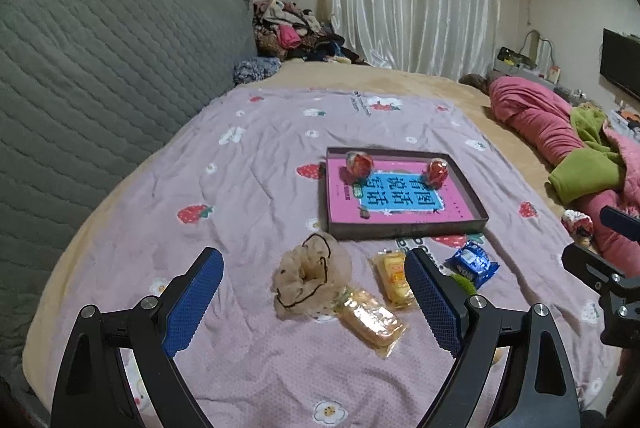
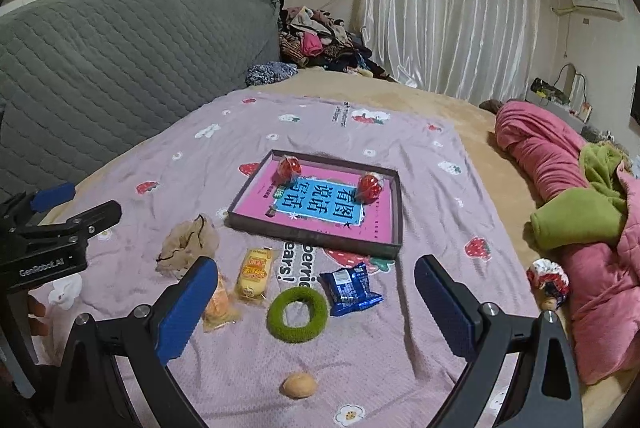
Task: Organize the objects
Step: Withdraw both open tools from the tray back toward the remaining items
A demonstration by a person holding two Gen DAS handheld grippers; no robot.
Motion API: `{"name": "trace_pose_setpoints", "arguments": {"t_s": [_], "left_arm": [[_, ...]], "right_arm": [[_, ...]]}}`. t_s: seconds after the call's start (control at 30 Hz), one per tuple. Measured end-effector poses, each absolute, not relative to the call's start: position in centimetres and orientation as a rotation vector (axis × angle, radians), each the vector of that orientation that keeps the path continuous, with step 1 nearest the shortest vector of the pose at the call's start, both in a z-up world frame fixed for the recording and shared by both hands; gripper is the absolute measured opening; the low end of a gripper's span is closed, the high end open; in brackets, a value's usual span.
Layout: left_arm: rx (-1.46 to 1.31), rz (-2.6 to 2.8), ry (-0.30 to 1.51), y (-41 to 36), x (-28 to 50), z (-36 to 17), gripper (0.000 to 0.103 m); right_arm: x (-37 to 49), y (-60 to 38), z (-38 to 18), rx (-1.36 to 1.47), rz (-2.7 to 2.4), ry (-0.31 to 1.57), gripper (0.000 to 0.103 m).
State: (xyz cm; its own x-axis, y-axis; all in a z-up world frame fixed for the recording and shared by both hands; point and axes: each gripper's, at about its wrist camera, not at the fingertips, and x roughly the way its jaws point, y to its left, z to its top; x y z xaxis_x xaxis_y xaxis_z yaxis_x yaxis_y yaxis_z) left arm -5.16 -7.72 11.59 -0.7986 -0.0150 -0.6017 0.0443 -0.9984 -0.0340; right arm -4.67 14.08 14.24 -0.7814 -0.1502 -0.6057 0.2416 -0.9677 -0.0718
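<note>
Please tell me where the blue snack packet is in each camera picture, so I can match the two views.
Left wrist view: the blue snack packet lies right of centre, just beyond the tip of the gripper's right-hand finger.
Right wrist view: the blue snack packet lies near the centre, right of the green ring.
Shared landmark: the tray with the pink book; the packet lies just in front of it in both.
</note>
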Motion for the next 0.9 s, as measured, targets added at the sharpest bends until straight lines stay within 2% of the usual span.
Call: {"name": "trace_pose_setpoints", "arguments": {"t_s": [0.37,0.9], "left_arm": [[1.061,-2.938,0.087,-7.9,-6.3,6.7,0.093],[1.167,-2.934,0.056,-8.1,-7.2,3.0,0.093]], "right_arm": [[-5.8,14.1,9.6,1.013,-2.723,0.231,0.100],[-6.5,14.1,5.3,1.131,-2.648,0.232,0.100]]}}
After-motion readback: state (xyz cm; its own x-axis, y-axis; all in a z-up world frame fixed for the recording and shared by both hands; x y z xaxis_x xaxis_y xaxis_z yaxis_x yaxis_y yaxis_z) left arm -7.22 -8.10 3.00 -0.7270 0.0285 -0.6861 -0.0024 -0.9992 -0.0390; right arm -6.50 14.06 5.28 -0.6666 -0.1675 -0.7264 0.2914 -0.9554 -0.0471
